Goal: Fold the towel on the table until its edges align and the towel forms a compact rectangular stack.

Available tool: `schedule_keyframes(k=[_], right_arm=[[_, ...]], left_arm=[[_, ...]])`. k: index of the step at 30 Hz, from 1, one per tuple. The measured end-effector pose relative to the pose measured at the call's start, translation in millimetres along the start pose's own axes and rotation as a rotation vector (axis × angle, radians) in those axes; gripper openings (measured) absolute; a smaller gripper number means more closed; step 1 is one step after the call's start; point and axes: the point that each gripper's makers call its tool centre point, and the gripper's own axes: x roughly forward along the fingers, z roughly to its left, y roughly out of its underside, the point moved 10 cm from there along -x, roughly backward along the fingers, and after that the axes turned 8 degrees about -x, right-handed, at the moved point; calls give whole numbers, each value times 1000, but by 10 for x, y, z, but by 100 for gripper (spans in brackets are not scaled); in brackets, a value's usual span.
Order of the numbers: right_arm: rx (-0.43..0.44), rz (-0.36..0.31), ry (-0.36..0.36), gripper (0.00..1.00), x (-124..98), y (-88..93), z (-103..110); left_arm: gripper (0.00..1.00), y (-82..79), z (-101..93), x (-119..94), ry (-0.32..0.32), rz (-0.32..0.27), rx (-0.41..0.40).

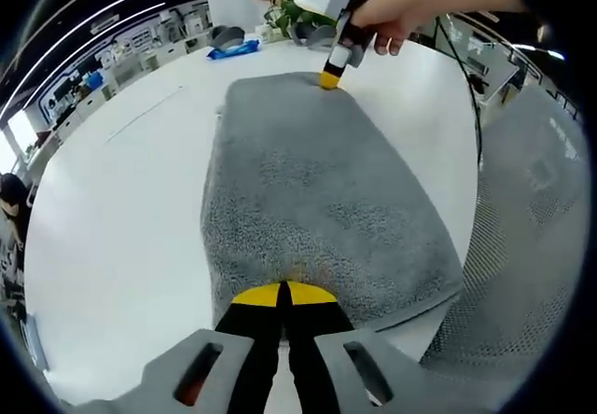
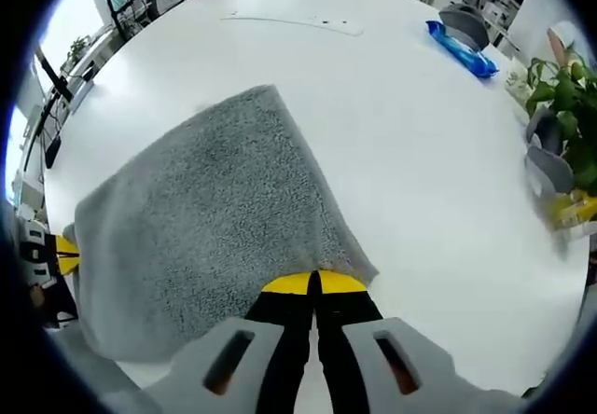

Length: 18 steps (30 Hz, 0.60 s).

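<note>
The towel (image 1: 317,200), grey and nubbly, lies flat on the white bench (image 1: 121,218) in a folded, roughly rectangular slab, with one gripper at each end of it. In the left gripper view the left gripper (image 1: 284,295) has its yellow-tipped fingers pressed together on the near edge of the towel, pinching the cloth. At the far end the right gripper (image 1: 330,79) comes down onto the opposite corner, carried by a person's hand (image 1: 390,24). In the right gripper view the right gripper (image 2: 312,283) likewise has its fingers closed on a towel (image 2: 205,227) corner, and the left gripper (image 2: 65,253) shows at the far left edge of the cloth. The bench (image 2: 420,153) surface is smooth, glossy white and broad. At its far side lie a blue packet (image 2: 462,48) and a grey roll (image 2: 464,20), with a green potted plant (image 2: 564,88) at the edge. Beyond is a bright workroom with long ceiling light strips (image 1: 103,13) and cluttered shelving (image 1: 140,41).
</note>
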Motion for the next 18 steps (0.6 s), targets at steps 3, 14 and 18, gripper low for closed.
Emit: schedule_keyframes(k=[3, 14, 18], right_arm=[[3, 2, -5, 0, 12, -17, -19], [-47, 13, 8, 0, 49, -113, -66], [-70, 18, 10, 0, 60, -145, -85]], left_arm=[[1, -8, -22, 5, 7, 1, -2], [1, -7, -149, 26, 37, -20, -34], [1, -15, -214, 34, 45, -22, -22]])
